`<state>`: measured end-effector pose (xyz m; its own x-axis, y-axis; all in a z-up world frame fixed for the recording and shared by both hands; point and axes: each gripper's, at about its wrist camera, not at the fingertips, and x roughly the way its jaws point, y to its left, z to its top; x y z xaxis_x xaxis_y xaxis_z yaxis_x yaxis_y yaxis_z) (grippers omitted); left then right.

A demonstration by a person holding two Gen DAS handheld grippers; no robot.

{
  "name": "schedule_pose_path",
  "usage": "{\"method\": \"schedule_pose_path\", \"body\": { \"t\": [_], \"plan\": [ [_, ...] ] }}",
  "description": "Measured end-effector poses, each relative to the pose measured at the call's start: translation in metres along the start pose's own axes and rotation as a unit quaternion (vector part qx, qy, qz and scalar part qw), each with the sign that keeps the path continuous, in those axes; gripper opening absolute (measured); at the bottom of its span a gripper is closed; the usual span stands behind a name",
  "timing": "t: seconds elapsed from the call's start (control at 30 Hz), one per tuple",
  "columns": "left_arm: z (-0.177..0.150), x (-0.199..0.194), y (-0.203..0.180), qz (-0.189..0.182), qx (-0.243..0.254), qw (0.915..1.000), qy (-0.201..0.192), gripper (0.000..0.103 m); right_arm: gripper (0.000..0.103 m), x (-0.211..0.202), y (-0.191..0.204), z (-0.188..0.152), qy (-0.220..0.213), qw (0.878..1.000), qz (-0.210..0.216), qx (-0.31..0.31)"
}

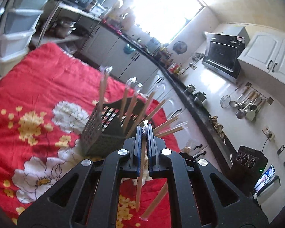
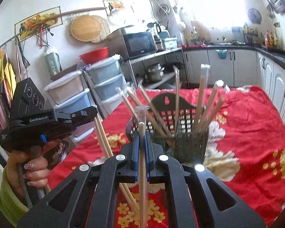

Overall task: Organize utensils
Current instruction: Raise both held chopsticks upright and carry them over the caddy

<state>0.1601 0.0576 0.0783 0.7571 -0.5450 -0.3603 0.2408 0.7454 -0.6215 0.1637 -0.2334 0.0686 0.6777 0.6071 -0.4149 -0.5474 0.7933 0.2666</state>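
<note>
The left tongs (image 1: pixel 144 131) were clamped on a wrapped pair of chopsticks (image 1: pixel 140 180), the wooden sticks running down between the blue pads and hanging below them over the red flowered cloth (image 1: pixel 38 83) that covered the desk. The clear wrapper's tip poked out just above the fingertips.

The right tongs (image 2: pixel 142 133) were likewise closed on another wrapped chopstick pair (image 2: pixel 142 171), which stood nearly upright through the jaws, its plastic end sticking up past the pads.

Just beyond both tongs stood a dark perforated utensil holder (image 2: pixel 190 144) on the cloth, with a taller slotted back panel. Several more wrapped chopsticks (image 2: pixel 201 95) stood in it, fanned out and leaning in different directions, their clear wrapper ends uppermost.

In the right wrist view the left tongs' body appeared at the left edge, held by a hand (image 2: pixel 35 163) with a green sleeve, its chopsticks slanting down beneath it, well clear of the holder. Another loose wrapped stick (image 1: pixel 155 203) lay on the cloth below the left tongs
</note>
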Motion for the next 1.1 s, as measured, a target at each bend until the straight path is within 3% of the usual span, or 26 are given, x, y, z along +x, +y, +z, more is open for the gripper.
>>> {"method": "schedule_pose_path", "body": {
  "t": [0.3, 0.7, 0.9, 1.1],
  "plan": [
    [0.026, -0.004, -0.021, -0.005, 0.033, 0.9990, -0.031, 0.002, 0.006, -0.011, 0.001, 0.024, -0.048, 0.999, -0.007, -0.011],
    [0.061, -0.011, -0.032, 0.021, 0.062, 0.9955, -0.069, 0.002, 0.006, -0.008, 0.008, 0.058, -0.106, 0.994, -0.010, -0.037],
    [0.077, -0.018, -0.039, 0.041, 0.077, 0.9917, -0.094, 0.002, 0.006, -0.007, 0.009, 0.073, -0.139, 0.989, -0.009, -0.046],
    [0.088, -0.027, -0.053, 0.068, 0.106, 0.9827, -0.136, 0.002, 0.006, -0.012, 0.010, 0.084, -0.174, 0.983, -0.008, -0.056]
  ]
}}
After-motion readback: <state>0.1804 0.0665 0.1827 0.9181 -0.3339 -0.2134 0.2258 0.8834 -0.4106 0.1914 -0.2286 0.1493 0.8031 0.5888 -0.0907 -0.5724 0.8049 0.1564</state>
